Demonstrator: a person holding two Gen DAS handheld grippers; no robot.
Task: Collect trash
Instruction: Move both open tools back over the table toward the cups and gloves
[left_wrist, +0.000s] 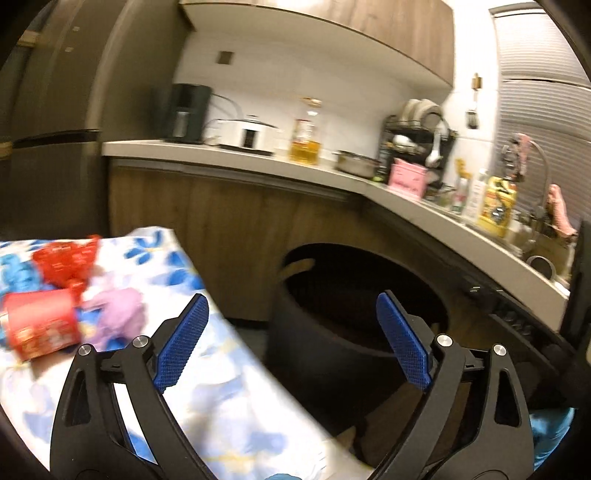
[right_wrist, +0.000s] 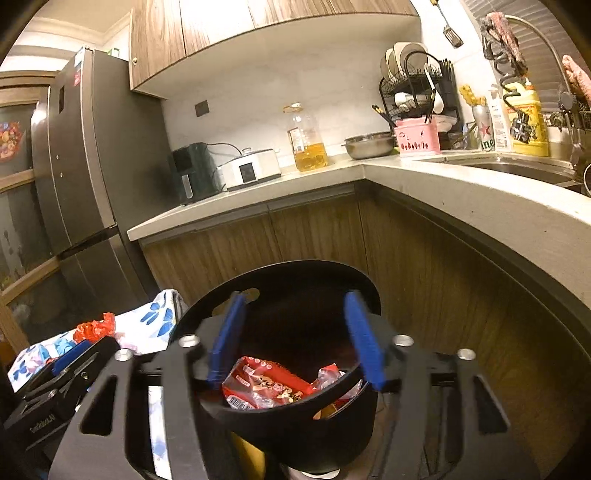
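Straddling the bin (right_wrist: 295, 417) rim — right gripper (right_wrist: 295, 339) spread, empty.

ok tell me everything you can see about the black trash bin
The black trash bin is a round, open-topped tub, matte and plastic-looking, with a slot handle cut near its rim. It stands upright beside the floral-clothed table, in front of the wooden cabinets. Red snack wrappers lie inside. The right claw hangs open over its mouth, touching nothing; the left claw is open near its rim. Its base is hidden.
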